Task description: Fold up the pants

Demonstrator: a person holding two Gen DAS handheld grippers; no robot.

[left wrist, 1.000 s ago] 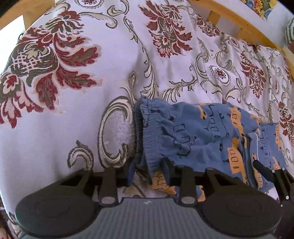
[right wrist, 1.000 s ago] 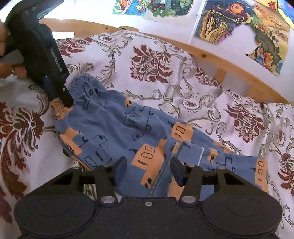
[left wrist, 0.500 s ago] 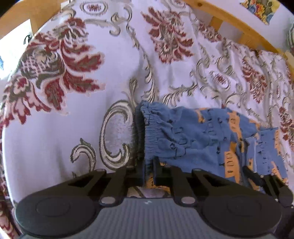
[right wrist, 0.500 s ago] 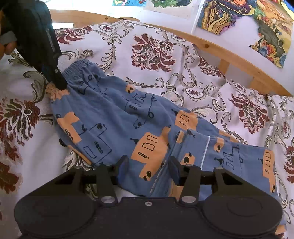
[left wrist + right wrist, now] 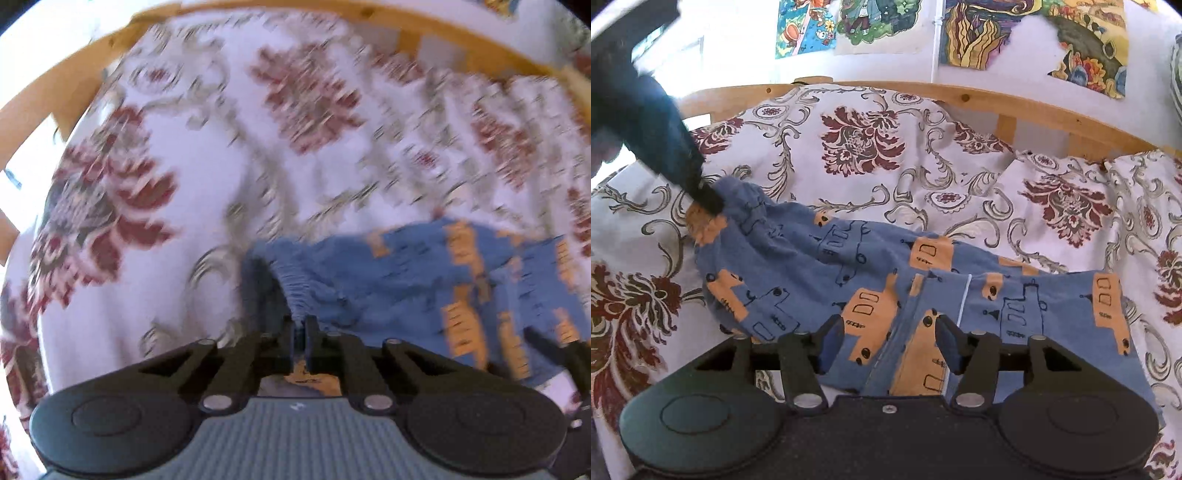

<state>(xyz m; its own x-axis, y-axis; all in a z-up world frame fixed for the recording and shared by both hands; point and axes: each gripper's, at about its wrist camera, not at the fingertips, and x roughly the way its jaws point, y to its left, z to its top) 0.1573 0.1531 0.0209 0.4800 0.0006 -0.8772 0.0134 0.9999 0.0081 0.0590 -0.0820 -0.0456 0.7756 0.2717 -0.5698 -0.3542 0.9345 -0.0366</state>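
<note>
Bed: a bedspread in white with dark red flowers and grey scrolls covers it; a wooden rail runs along the far side. Nothing on the cover lies in the way of a fold.

Wall: bright posters hang above the rail, well clear of the work.

Pants: blue, printed with orange vehicles, spread lengthwise across the bed, waistband to the left, legs trailing right. A second ago the waistband lay flat on the cover; now its near corner is drawn up into a peak, cloth hanging slack below it. I judge the fold to be starting from that corner.

Left tool: a second ago spread wide around the waistband edge; now clenched on the gathered elastic, with orange fabric showing beneath the tips. Its view is smeared, so it is likely swinging.

Right tool: released, fingers wide apart on either side of the crotch seam, low over the cloth, gripping nothing. That idle side leaves the legs free to drag or bunch as the corner rises.
</note>
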